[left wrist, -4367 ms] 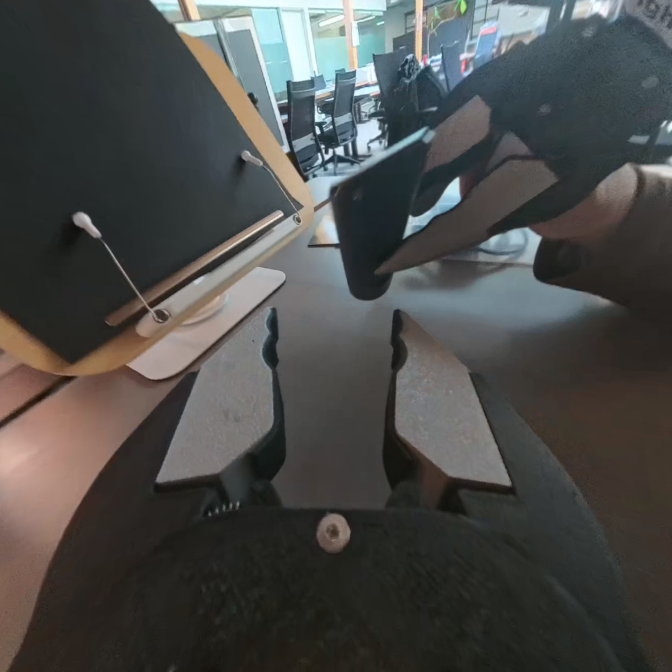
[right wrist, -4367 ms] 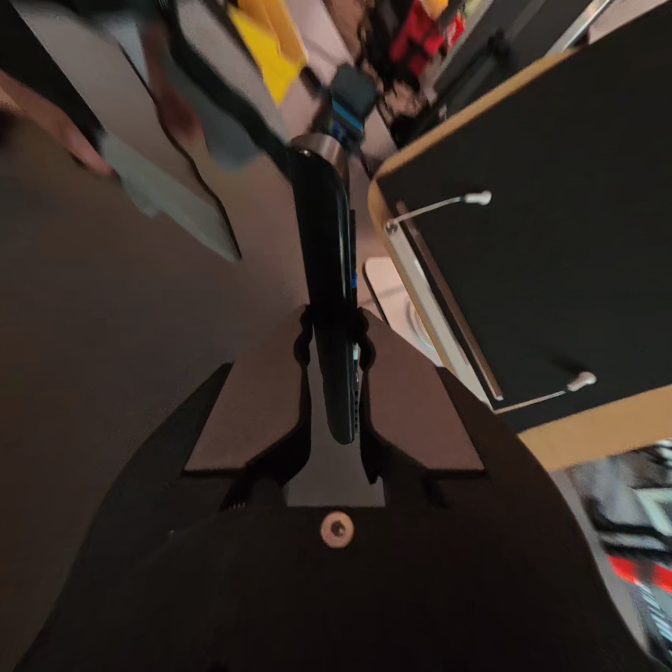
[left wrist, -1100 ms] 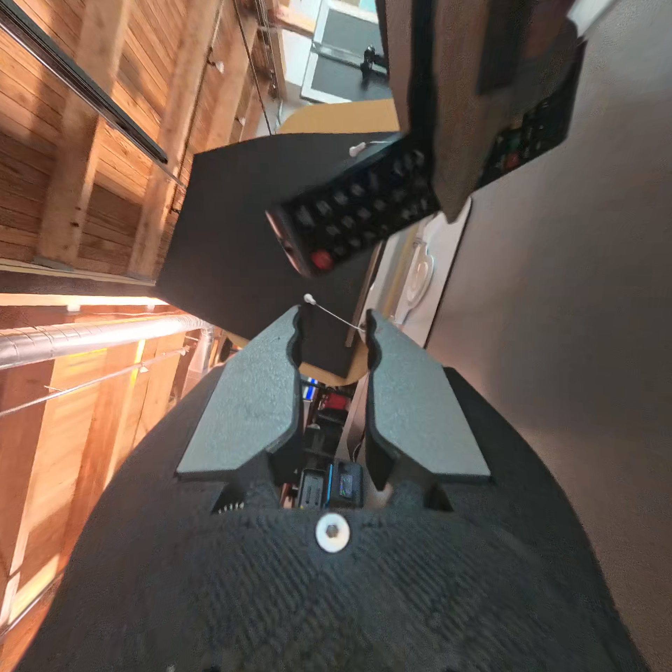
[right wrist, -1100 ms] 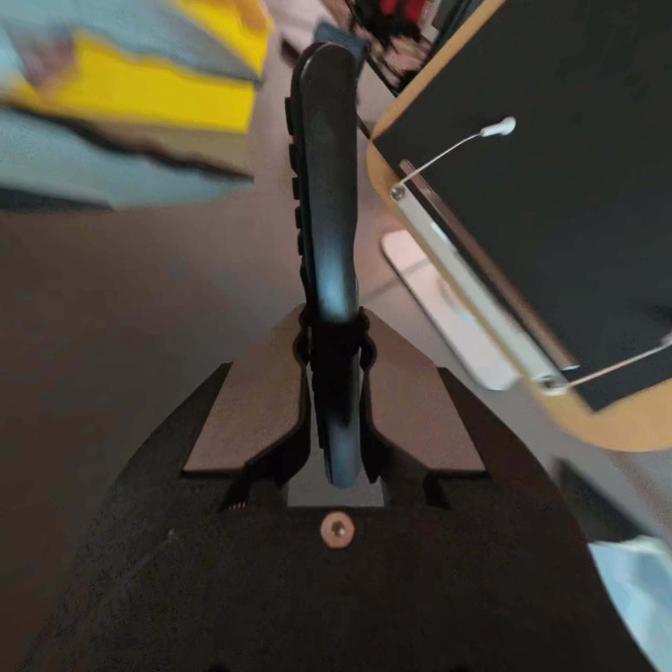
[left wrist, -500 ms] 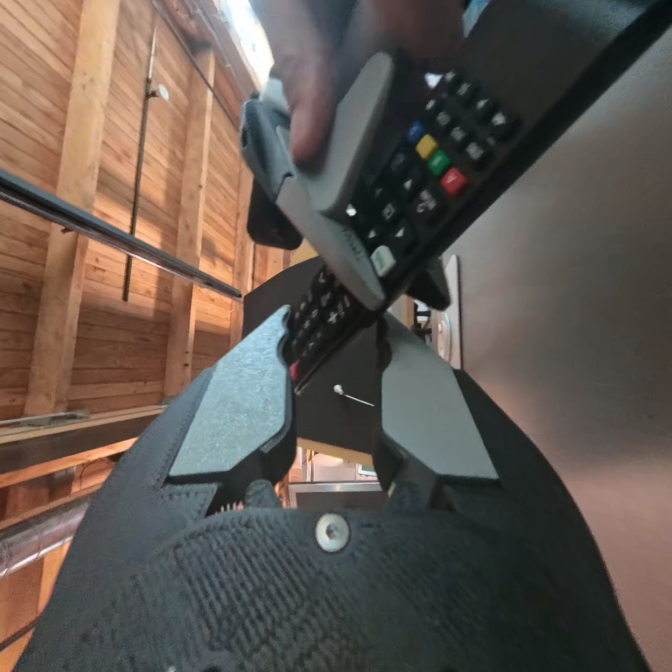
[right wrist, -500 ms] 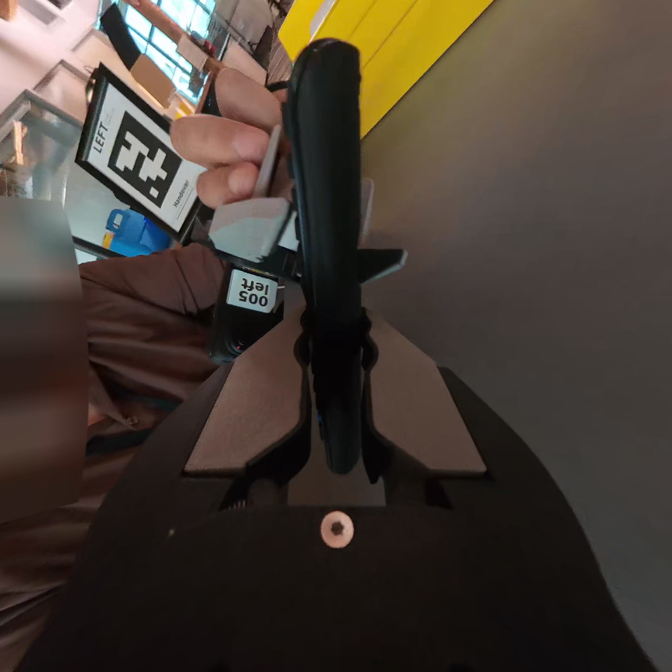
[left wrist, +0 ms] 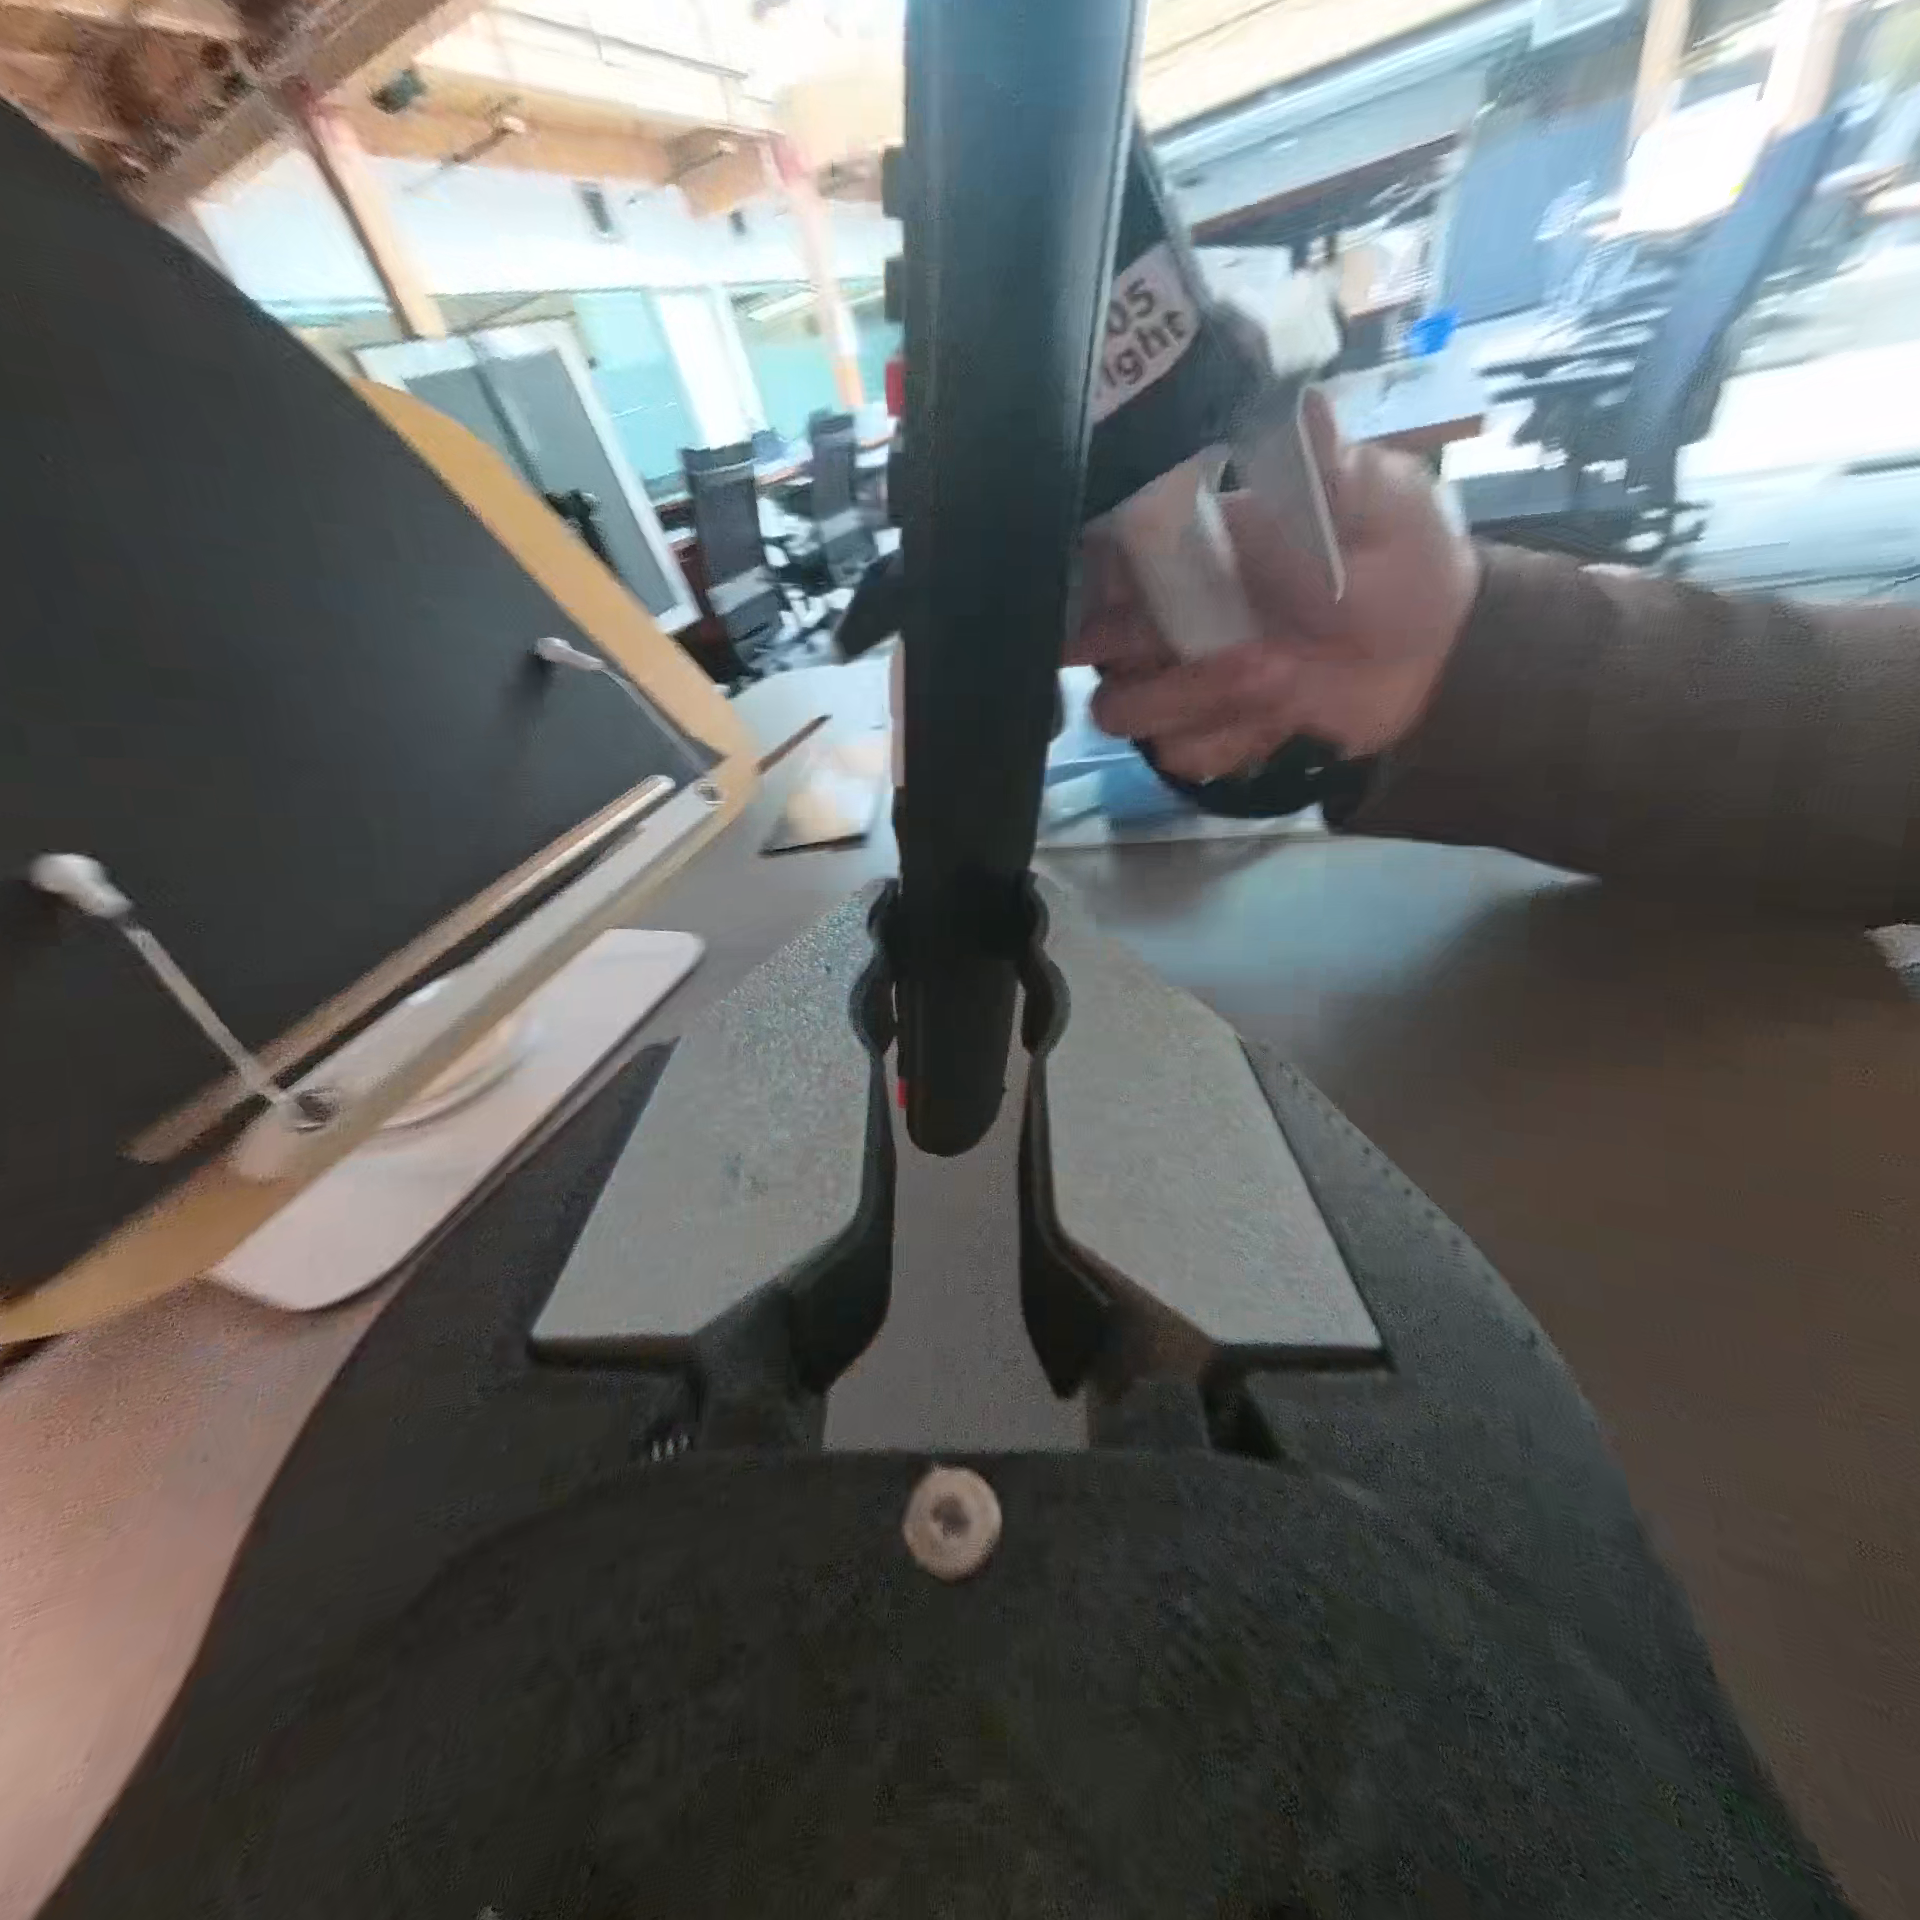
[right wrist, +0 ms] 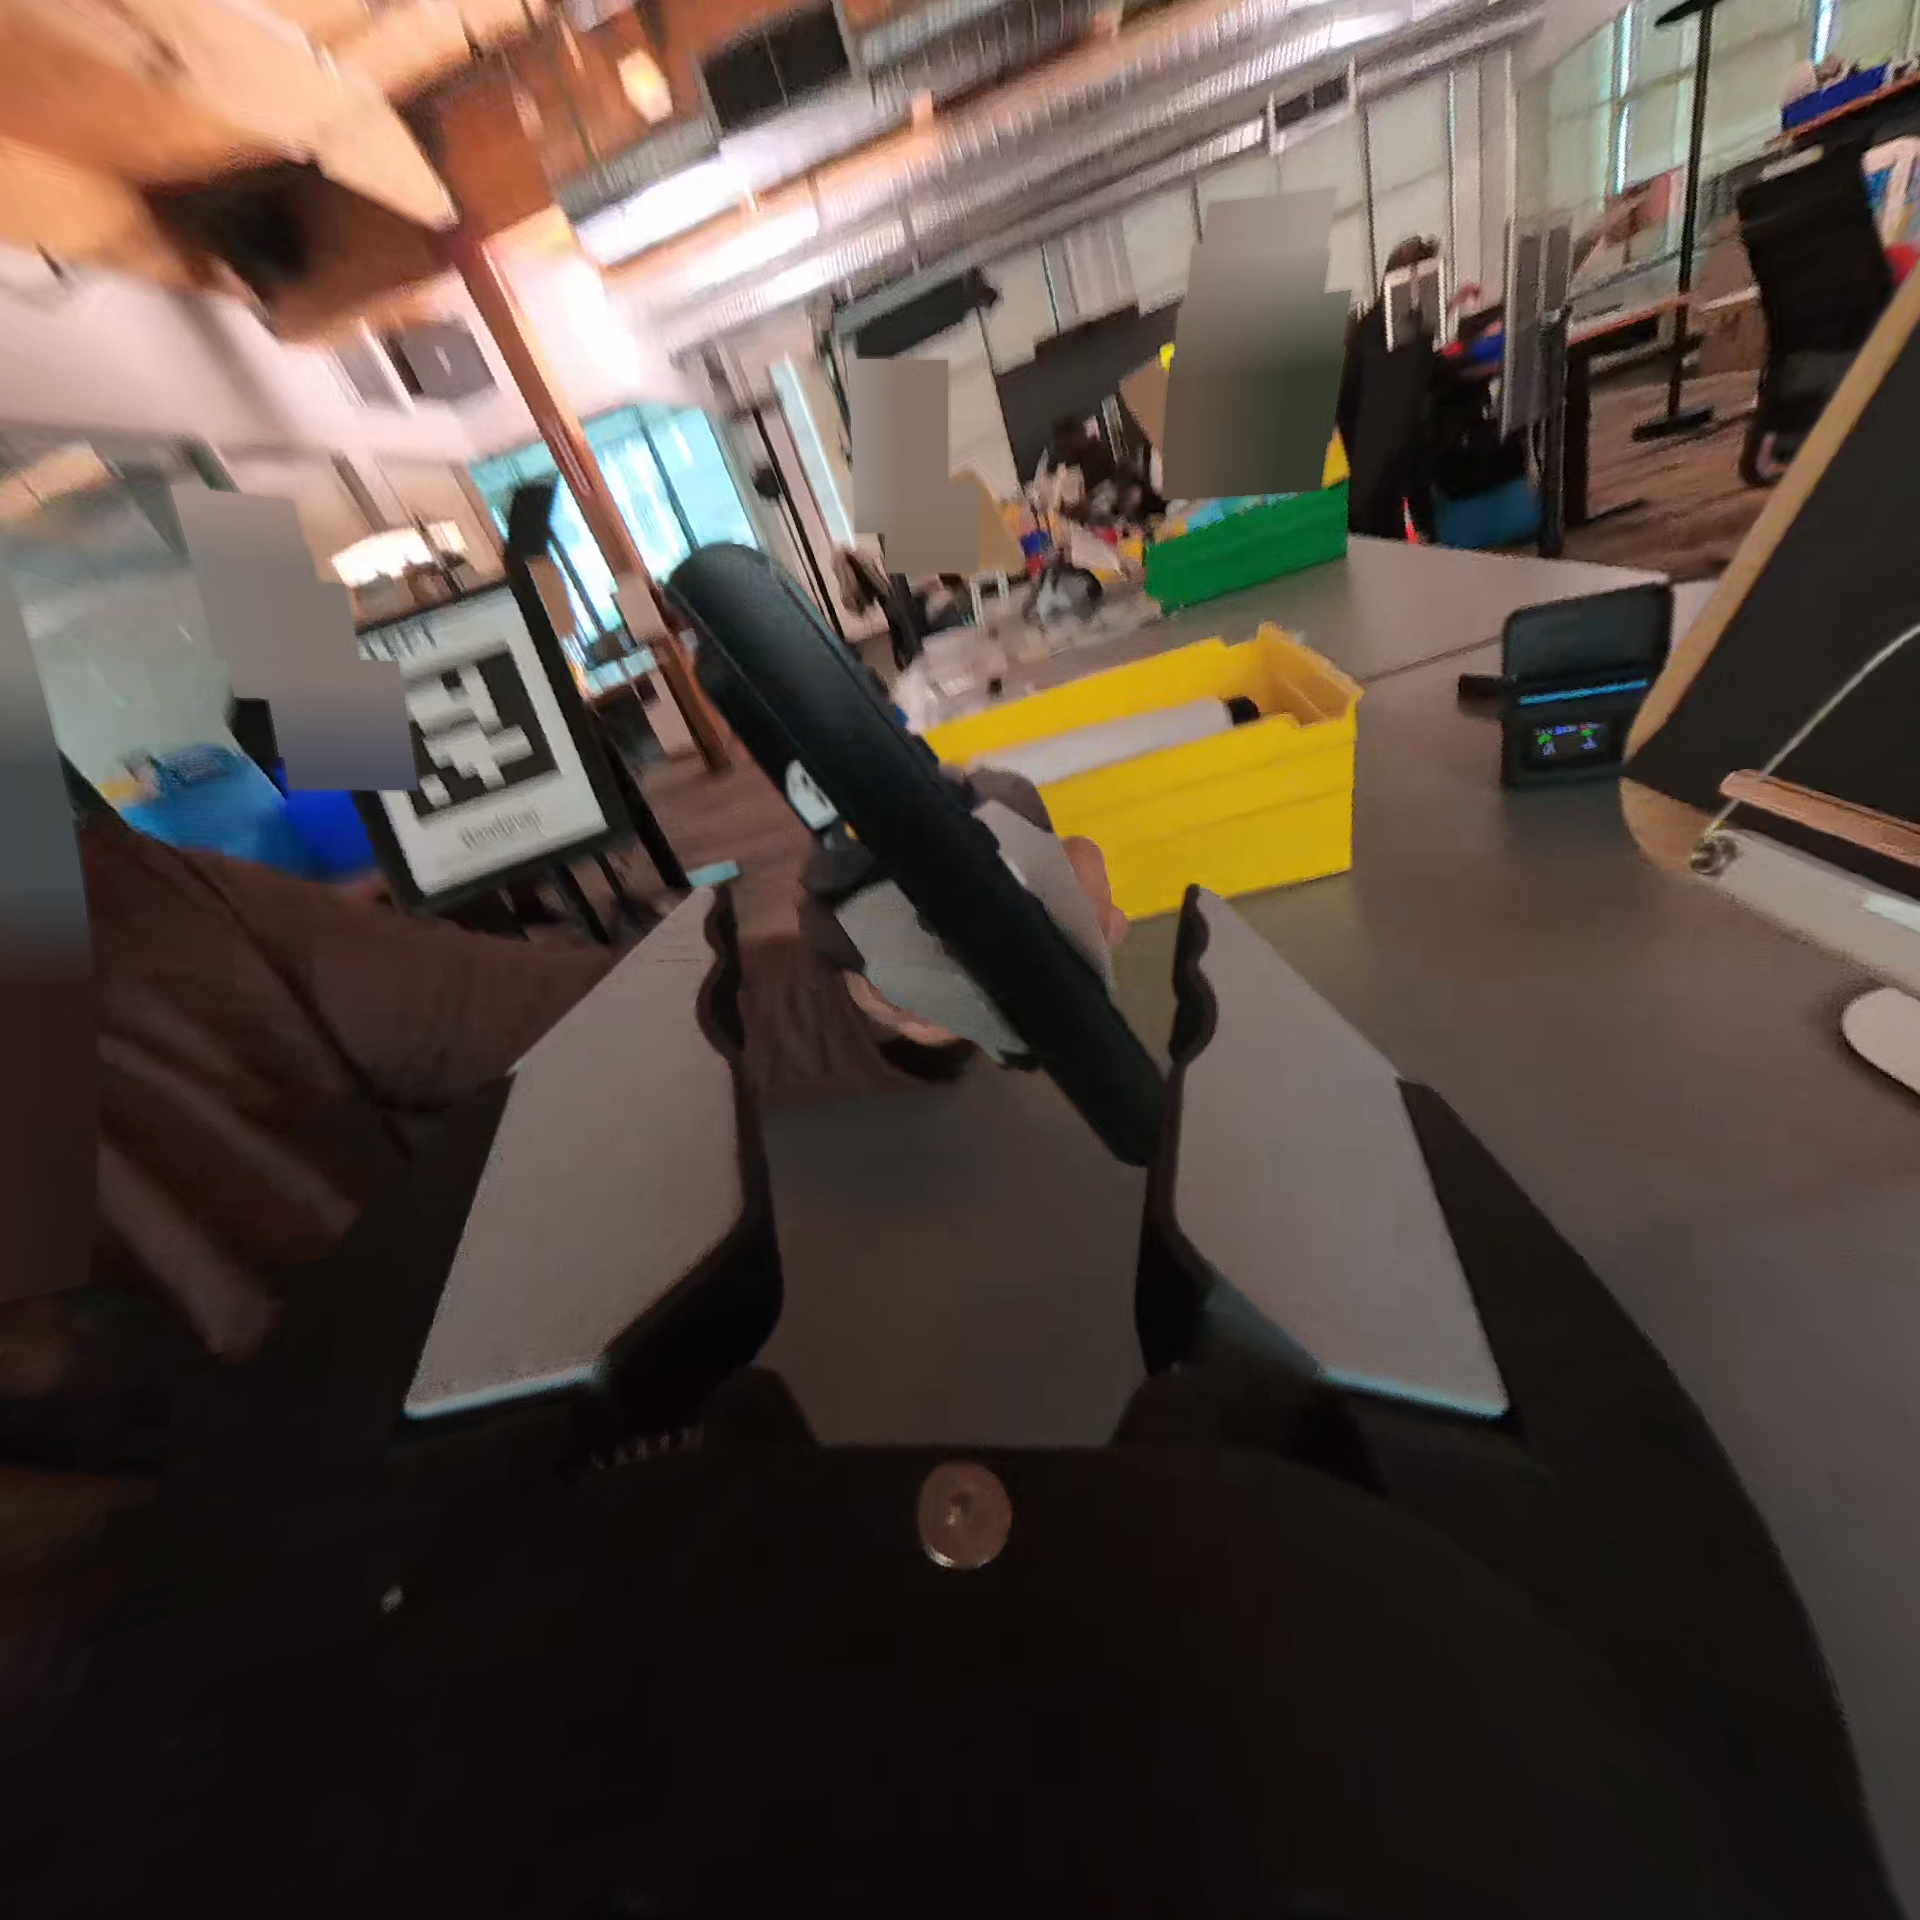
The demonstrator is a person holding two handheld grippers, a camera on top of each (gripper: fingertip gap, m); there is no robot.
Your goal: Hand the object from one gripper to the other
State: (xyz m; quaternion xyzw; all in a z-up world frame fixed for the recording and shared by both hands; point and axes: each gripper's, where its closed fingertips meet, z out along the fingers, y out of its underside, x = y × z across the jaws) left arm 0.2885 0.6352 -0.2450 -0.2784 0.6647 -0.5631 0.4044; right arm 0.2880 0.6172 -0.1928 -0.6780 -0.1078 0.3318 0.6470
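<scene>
From my left wrist view, the left gripper (left wrist: 961,940) has its jaws closed on the lower end of the black remote control (left wrist: 982,540), which stands nearly upright and runs out of the top of the picture. Only this view shows the grip itself: the fingertips pinch the remote's narrow sides, and its rounded tip hangs free between the fingers. It also shows the person's hand (left wrist: 1278,644) and brown sleeve (left wrist: 1683,717) behind the remote, at the right.

My right wrist view shows what the left cannot: the right gripper (right wrist: 951,961) has its jaws spread wide and holds nothing. The remote (right wrist: 904,821) slants across the gap, its lower end close to my right finger (right wrist: 1299,1174); I cannot tell whether they touch. Beyond it are a yellow bin (right wrist: 1195,769) and a small dark device (right wrist: 1579,686) on the grey table (right wrist: 1455,987).

Edges: the black board with a tan rim (left wrist: 260,582) leans close on the left gripper's left, on a white base (left wrist: 457,1132). The same board (right wrist: 1808,665) crowds the right edge of the right view. Open table surface lies to the right of the left gripper
</scene>
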